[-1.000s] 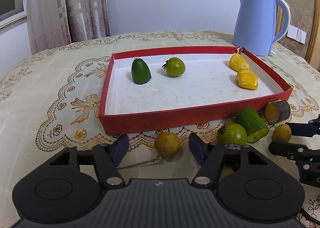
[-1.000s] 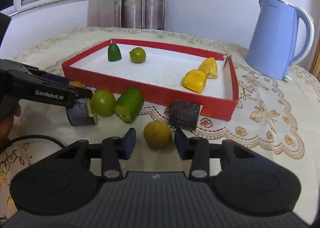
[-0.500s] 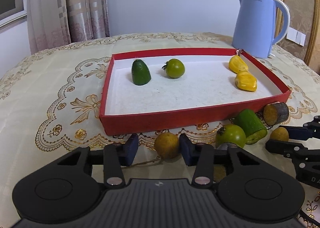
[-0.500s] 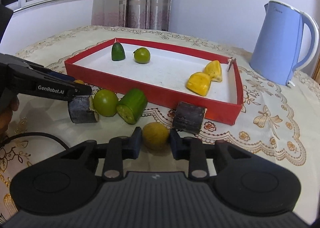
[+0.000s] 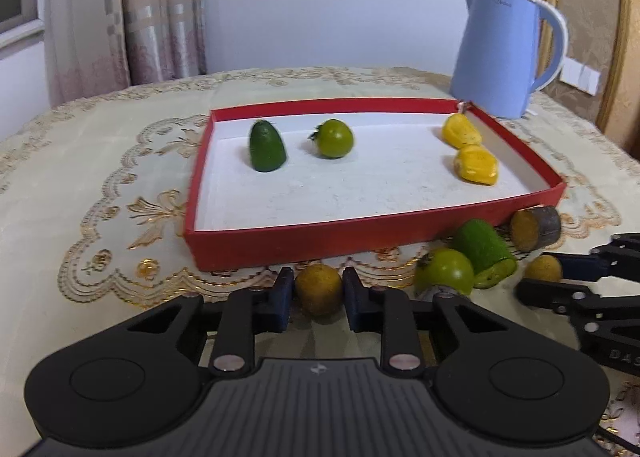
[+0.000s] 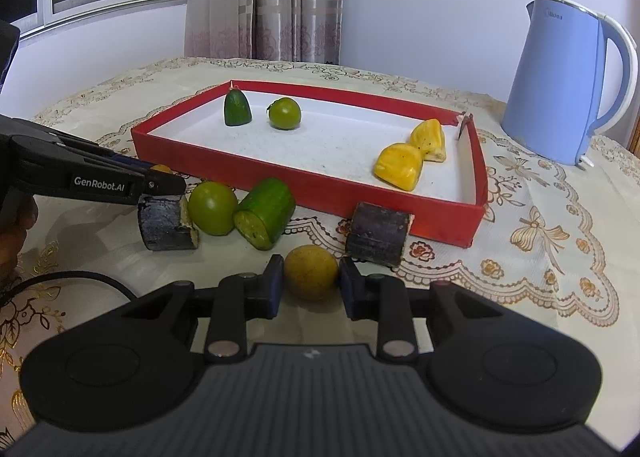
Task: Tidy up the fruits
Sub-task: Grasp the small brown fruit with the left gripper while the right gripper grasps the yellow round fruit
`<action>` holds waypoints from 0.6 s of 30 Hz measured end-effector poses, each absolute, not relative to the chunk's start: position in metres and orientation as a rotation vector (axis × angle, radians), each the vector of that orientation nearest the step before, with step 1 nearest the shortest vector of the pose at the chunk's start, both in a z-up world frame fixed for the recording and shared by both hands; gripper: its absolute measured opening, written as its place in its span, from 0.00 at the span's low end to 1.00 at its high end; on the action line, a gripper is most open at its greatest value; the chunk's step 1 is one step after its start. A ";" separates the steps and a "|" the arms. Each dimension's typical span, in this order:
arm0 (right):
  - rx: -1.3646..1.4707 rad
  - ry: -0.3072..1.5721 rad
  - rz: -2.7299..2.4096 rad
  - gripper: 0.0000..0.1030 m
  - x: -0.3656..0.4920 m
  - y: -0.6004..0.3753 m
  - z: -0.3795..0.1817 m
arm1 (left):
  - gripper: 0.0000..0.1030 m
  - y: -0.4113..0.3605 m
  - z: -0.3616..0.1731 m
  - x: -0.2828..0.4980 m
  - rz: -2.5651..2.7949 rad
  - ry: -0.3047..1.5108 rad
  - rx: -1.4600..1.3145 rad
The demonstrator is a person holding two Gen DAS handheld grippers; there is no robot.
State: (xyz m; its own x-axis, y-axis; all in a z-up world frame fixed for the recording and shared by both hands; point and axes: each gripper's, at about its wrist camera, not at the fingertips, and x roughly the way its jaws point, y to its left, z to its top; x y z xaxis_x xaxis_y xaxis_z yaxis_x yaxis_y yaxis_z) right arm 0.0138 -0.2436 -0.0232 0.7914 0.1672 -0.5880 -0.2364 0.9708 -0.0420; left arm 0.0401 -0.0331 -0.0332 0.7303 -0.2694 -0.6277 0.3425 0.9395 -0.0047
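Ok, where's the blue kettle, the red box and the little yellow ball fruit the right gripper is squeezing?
blue kettle (image 6: 560,89), right wrist view, middle of its body.
red box (image 6: 400,205), right wrist view, near outer wall.
yellow ball fruit (image 6: 311,272), right wrist view, its front, between the pads.

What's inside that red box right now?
The red box holds a dark green fruit piece, a round green fruit and two yellow pieces. The near wall hides a strip of its floor.
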 end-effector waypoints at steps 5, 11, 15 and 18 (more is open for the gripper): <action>-0.123 0.620 0.215 0.27 0.014 -0.242 -0.023 | 0.25 -0.035 -0.033 0.039 -0.321 0.661 0.137; -0.124 0.609 0.207 0.27 0.010 -0.242 -0.019 | 0.25 -0.036 -0.033 0.039 -0.302 0.658 0.151; -0.119 0.591 0.203 0.27 0.001 -0.243 -0.014 | 0.25 -0.037 -0.032 0.037 -0.291 0.652 0.165; -0.115 0.587 0.191 0.27 -0.001 -0.245 -0.011 | 0.25 -0.037 -0.029 0.034 -0.289 0.645 0.168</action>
State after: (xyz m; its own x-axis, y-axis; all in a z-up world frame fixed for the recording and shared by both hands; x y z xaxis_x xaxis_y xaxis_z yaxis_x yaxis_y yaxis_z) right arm -0.0015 -0.2452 -0.0114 0.8158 0.1462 -0.5595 -0.2112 0.9760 -0.0529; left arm 0.0337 -0.0375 -0.0290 0.7609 -0.2128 -0.6130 0.3165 0.9464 0.0642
